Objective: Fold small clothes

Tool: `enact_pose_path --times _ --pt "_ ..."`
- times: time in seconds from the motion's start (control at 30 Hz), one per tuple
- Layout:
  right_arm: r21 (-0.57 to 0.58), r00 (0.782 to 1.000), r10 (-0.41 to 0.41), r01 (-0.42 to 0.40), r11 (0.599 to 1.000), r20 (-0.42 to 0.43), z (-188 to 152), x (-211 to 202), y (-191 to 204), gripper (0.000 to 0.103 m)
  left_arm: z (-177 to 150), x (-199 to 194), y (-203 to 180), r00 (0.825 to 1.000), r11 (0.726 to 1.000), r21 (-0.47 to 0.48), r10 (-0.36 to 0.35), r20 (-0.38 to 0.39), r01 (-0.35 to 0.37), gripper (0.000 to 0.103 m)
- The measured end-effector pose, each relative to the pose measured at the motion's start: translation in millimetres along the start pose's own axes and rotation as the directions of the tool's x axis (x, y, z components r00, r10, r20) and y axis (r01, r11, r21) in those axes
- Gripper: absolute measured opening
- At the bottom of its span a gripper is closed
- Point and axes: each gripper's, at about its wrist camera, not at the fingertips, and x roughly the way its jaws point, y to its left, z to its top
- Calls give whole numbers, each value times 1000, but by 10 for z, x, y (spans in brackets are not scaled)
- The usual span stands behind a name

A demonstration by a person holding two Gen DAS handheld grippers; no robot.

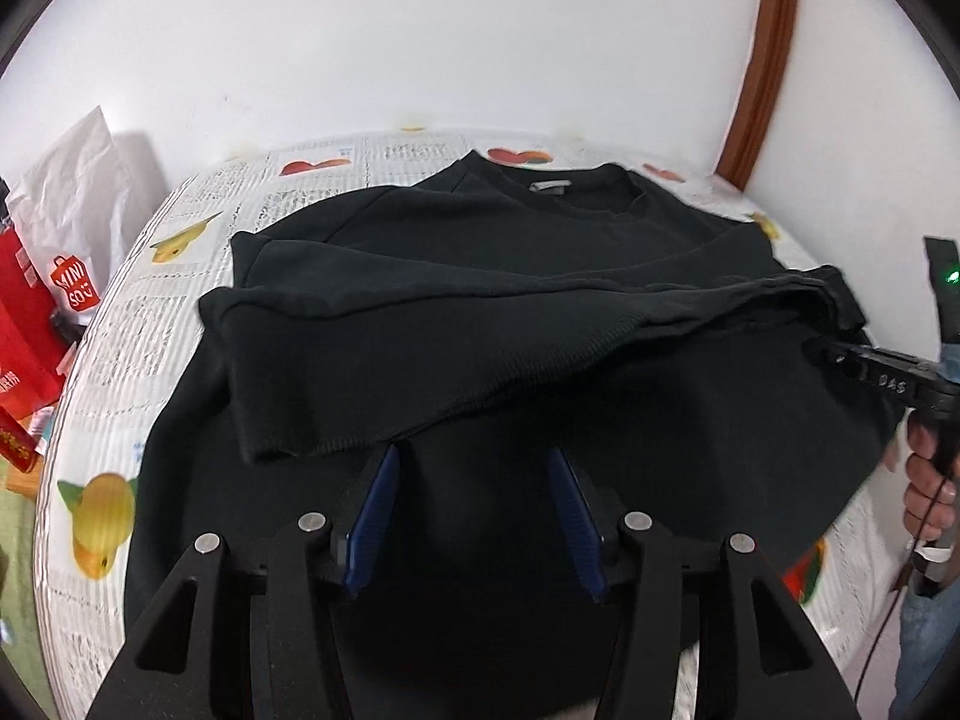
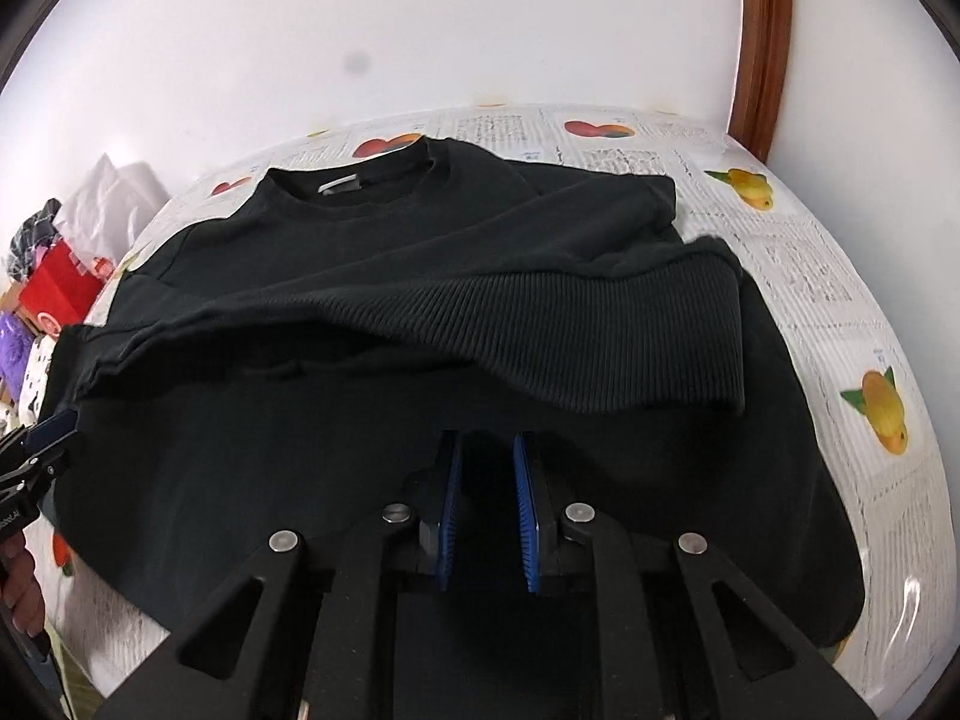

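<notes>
Both grippers hang low over the near hem now. Left gripper (image 1: 474, 468) has its blue pads spread wide, nothing between them; right gripper (image 2: 487, 450) shows a narrower gap, jaws apart and empty too, hovering just above the cloth.

Black sweatshirt (image 2: 420, 300) lies flat on the fruit-print tablecloth (image 2: 840, 312), and it looks roughly halfway folded: both sleeves are already drawn across the chest, one ribbed cuff (image 2: 630, 348) lying on the body just beyond the right gripper, the other sleeve's end (image 1: 288, 384) resting just beyond the left one. Left to do, I'd say: bring the hem up toward the collar, perhaps fold the sides in.

Collar (image 2: 354, 180) with its grey label points away toward the white wall (image 2: 480, 30); hem faces the grippers, so the long axis runs collar-to-hem, straight ahead.

Beyond the sweatshirt's left side, a Miniso bag (image 1: 69, 276) stands off the table's edge.
</notes>
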Motion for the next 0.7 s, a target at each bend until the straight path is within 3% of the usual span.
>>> enact_pose_path --times 0.3,0.57,0.7 --pt "8 1000 -8 8 1000 -3 490 288 7 17 394 349 33 1000 1000 -7 1 -5 -1 50" --pt "-14 997 -25 27 1000 78 964 349 -135 18 839 334 236 998 999 -1 47 42 -47 50" --pt "-19 992 -43 46 999 122 992 264 -358 40 851 283 502 995 996 -24 85 53 -84 50"
